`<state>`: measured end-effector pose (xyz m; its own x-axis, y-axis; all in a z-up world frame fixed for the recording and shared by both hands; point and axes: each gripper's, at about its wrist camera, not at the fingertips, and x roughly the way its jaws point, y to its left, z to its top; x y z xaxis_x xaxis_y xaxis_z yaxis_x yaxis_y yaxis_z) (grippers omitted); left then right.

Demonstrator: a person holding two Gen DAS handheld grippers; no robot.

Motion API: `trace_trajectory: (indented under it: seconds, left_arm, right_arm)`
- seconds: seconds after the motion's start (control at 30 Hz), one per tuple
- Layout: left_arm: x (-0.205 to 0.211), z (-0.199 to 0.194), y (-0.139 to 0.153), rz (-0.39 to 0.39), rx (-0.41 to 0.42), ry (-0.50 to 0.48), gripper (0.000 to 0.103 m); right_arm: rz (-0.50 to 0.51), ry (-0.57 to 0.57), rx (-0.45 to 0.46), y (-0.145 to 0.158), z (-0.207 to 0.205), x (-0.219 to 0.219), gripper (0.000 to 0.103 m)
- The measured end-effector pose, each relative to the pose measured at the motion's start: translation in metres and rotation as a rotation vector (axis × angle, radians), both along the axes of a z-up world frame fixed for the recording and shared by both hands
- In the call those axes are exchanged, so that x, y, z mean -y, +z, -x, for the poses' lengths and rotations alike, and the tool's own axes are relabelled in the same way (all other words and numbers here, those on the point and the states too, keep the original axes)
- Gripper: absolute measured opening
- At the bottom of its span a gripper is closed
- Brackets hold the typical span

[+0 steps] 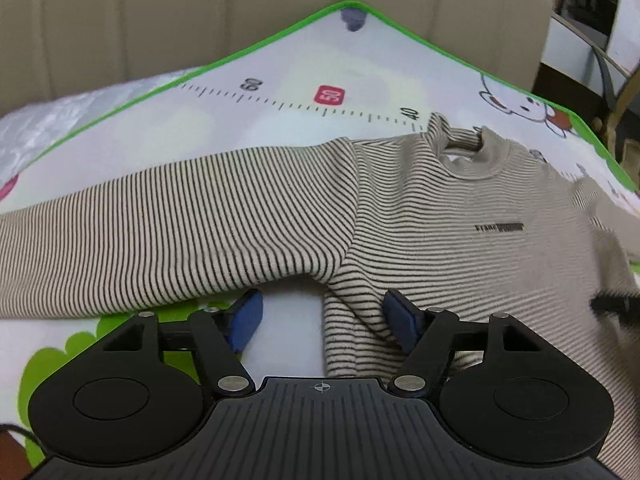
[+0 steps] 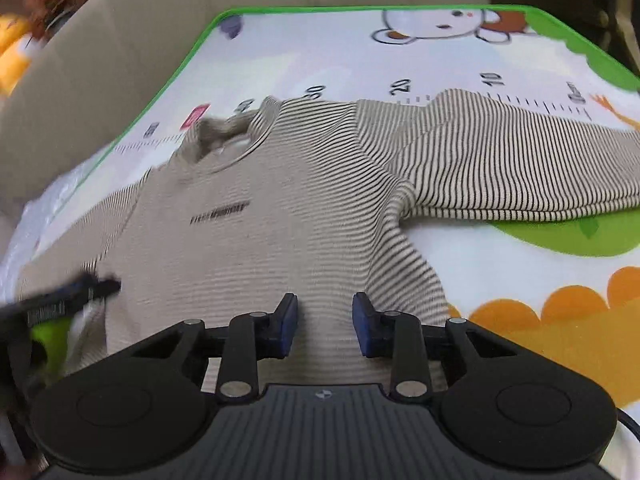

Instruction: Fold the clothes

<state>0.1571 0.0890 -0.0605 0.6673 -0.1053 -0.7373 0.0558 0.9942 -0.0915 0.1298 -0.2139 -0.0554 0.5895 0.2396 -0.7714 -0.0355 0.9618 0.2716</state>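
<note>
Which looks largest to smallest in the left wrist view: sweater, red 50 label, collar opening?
1. Sweater, by far the largest.
2. Collar opening.
3. Red 50 label, smallest, though it lies farther from the camera, so these last two are less certain.

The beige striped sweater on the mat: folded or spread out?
Spread out: the beige striped sweater lies front-up, both sleeves stretched sideways across the cartoon play mat.
</note>
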Motion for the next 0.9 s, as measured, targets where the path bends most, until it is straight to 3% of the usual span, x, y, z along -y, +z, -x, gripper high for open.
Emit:
trace_trajectory:
  seconds: [0.2,0.3,0.47,0.67,0.9]
  left_arm:
    - [0.001,0.003,0.003,0.004,-0.001,0.021,0.075]
    - [-0.004,0.009,0.015,0.05,0.013,0.051,0.071]
    - [-0.004,0.024,0.034,0.114,0.1,0.01,0.073]
    - [0.002,0.023,0.033,0.164,0.112,-0.058,0.073]
    - [0.008,0.017,0.025,0.169,0.079,-0.084,0.071]
  right_arm:
    - [-0.004,-0.025,-0.013,-0.001,0.001,-0.002,0.032]
    - [0.002,-0.011,-0.01,-0.001,0.001,-0.007,0.044]
    - [0.038,0.029,0.003,-0.002,0.002,-0.018,0.061]
    - [0.042,0.04,0.011,-0.002,0.003,-0.019,0.062]
    - [0.044,0.04,0.015,-0.001,0.004,-0.02,0.062]
